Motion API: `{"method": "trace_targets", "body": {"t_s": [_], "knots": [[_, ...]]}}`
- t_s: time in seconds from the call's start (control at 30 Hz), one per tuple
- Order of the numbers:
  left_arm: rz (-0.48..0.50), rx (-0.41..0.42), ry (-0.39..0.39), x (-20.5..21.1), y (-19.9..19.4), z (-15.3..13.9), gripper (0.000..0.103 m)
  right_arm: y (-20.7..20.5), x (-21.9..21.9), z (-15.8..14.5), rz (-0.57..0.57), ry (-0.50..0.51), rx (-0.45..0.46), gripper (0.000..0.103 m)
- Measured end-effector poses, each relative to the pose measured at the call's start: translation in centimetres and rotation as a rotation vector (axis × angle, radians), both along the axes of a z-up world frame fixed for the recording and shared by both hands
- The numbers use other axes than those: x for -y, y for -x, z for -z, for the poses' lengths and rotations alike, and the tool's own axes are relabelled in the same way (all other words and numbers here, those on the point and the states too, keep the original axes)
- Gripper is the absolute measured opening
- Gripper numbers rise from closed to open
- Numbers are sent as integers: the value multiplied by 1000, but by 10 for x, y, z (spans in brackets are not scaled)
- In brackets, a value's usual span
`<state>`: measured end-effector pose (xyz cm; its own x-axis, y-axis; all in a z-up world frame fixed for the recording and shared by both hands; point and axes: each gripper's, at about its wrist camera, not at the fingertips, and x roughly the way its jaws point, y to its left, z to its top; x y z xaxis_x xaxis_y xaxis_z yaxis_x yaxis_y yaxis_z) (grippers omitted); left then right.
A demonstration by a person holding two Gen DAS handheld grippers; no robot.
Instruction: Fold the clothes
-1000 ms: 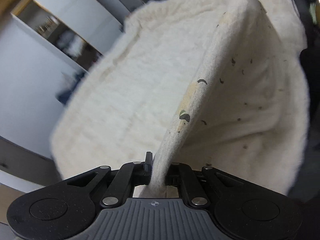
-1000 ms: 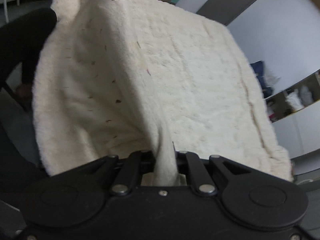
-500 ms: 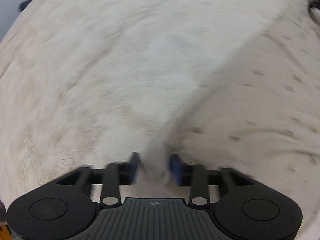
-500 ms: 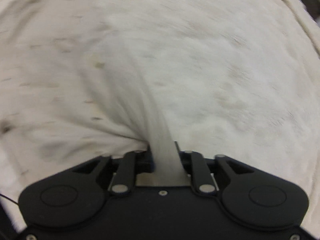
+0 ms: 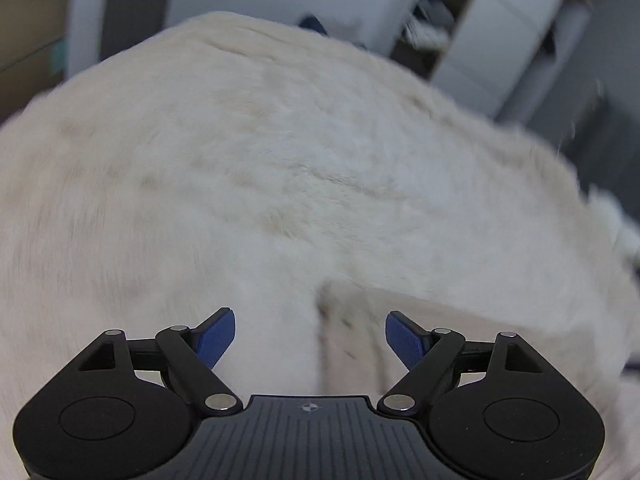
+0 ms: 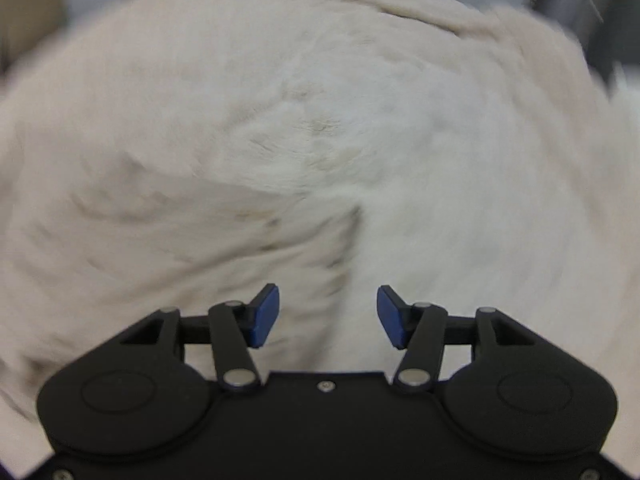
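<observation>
My left gripper (image 5: 310,338) stood with its jaws wide apart, having just been opening; the blue pads (image 5: 214,338) pressed on nothing. The right gripper (image 6: 327,314) had likewise just been opening, its jaws parted less widely and also empty. The garment (image 5: 380,344), a cream cloth with small dark flecks, lay released on the fluffy white blanket (image 5: 280,160), its corner between and just ahead of both jaw pairs.

I judged the step in hand to be the release that completed a fold. To do it well, both jaws needed to clear the cloth fully before I drew back, so no edge snagged on a pad and dragged the layer askew. Withdrawal along the line of the fingers, toward 6 o'clock, was preferable to a sideways sweep.

The left wrist view showed the garment's straight edge running toward 3 o'clock, and shelving (image 5: 436,28) at 1 o'clock. The right wrist view, heavily blurred, showed the cloth spreading toward 9 o'clock.
</observation>
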<state>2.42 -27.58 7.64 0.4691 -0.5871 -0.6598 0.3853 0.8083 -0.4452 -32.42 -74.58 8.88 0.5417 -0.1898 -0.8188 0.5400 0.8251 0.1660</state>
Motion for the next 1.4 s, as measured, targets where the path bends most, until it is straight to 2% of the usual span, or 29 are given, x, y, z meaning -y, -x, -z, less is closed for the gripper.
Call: {"method": "trace_targets", "body": {"t_s": [0.07, 0.1, 0.2, 0.27, 0.33, 0.43, 0.47, 0.57, 0.6, 0.63, 0.67, 0.7, 0.73, 0.77, 0.87, 0.93, 1.0, 1.03, 1.07, 1.2, 1.27, 1.33, 1.37, 1.4], "knots": [[-34, -56, 76, -4, 25, 16, 80, 44, -6, 15, 164, -143, 131, 54], [-45, -78, 101, -7, 31, 24, 80, 69, -12, 35, 273, -249, 227, 54], [-88, -148, 156, -26, 51, 46, 78, 117, -33, 78, 478, -511, 456, 53], [-126, -199, 177, -39, 58, 61, 74, 128, -45, 92, 509, -575, 521, 53], [-148, -247, 251, -46, 54, 77, 69, 132, -61, 109, 517, -626, 566, 53], [-181, -374, 456, -53, 44, 101, 66, 132, -69, 118, 519, -621, 583, 53], [-188, -388, 476, -55, 43, 103, 66, 131, -69, 119, 526, -614, 590, 53], [-212, -327, 409, -43, 30, 100, 60, 129, -65, 124, 551, -606, 611, 53], [-211, -305, 393, -39, 27, 99, 52, 127, -62, 127, 562, -607, 618, 53], [-205, -285, 384, -36, 24, 99, 35, 125, -58, 133, 576, -614, 623, 53], [-192, -261, 357, -33, 23, 98, 28, 122, -55, 137, 593, -620, 627, 53], [-179, -237, 330, -29, 23, 97, 11, 119, -53, 141, 605, -621, 631, 52], [-167, -214, 305, -26, 22, 96, 1, 117, -52, 143, 609, -618, 634, 52], [-165, -196, 297, -25, 22, 94, 0, 113, -51, 144, 617, -611, 635, 51], [-183, -180, 371, -36, 21, 93, 0, 100, -42, 147, 673, -599, 627, 44], [-193, -180, 365, -43, 24, 91, 0, 95, -37, 149, 713, -601, 651, 40], [-197, -197, 378, -45, 22, 92, 0, 90, -34, 153, 735, -603, 662, 14], [-199, -194, 383, -44, 21, 91, 0, 86, -32, 157, 747, -618, 653, 4], [-202, -190, 387, -44, 21, 90, 0, 84, -30, 160, 754, -631, 646, 0], [-232, -111, 327, -51, 33, 72, 2, 86, -32, 164, 773, -632, 661, 0], [-199, -65, 316, -51, 41, 62, 10, 86, -34, 162, 768, -638, 664, 5], [-115, -27, 350, -47, 52, 53, 42, 91, -40, 158, 771, -647, 668, 14], [-76, -5, 363, -43, 58, 49, 46, 95, -43, 156, 771, -649, 674, 24], [-39, 19, 363, -35, 61, 46, 47, 99, -46, 154, 771, -651, 680, 30]]}}
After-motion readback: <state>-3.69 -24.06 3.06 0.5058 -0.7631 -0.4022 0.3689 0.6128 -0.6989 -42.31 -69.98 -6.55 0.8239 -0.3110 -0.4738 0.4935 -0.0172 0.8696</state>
